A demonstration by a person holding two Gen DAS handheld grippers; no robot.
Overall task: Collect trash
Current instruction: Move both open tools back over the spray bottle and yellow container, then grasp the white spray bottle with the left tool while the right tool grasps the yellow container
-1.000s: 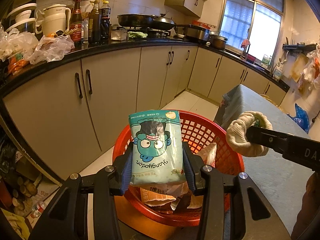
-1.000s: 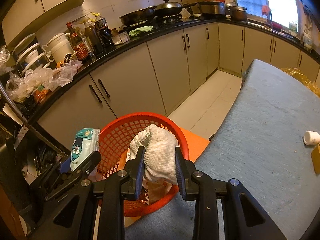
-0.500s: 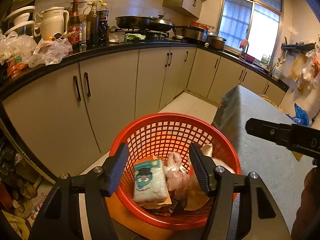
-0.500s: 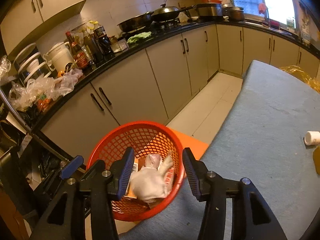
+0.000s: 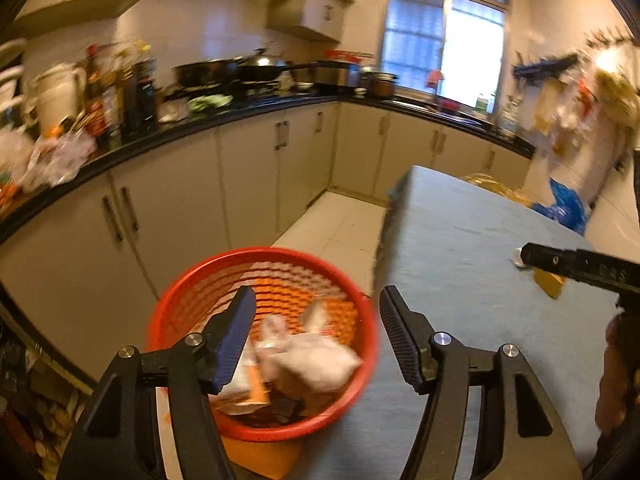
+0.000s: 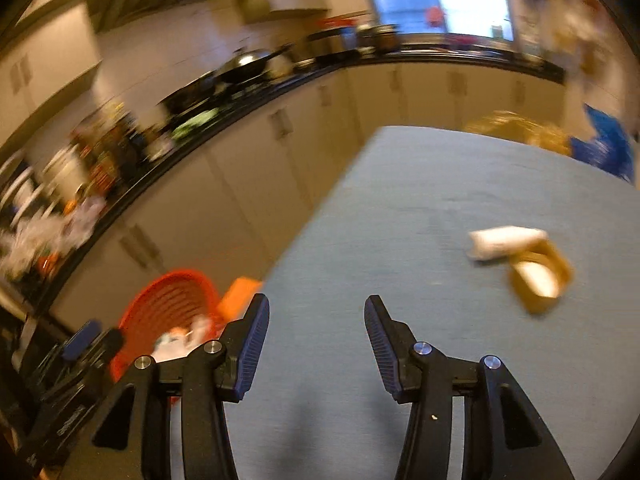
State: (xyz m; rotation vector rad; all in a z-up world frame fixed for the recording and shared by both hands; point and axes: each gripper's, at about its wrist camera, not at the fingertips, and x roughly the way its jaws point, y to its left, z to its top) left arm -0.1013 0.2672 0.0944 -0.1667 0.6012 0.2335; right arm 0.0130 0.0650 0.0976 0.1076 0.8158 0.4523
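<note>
Blurred basket [image 5: 264, 276] contents, countertop clutter [image 6: 60, 216]

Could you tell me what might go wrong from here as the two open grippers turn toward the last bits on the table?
1. The white piece touches the small yellow box; the right hand-held gripper could nudge one away while pinching the other.
2. Both views are blurred, so the approach may be misjudged.
3. The red basket sits at the edge of the table; the left hand-held gripper, right above it, might knock it.
</note>
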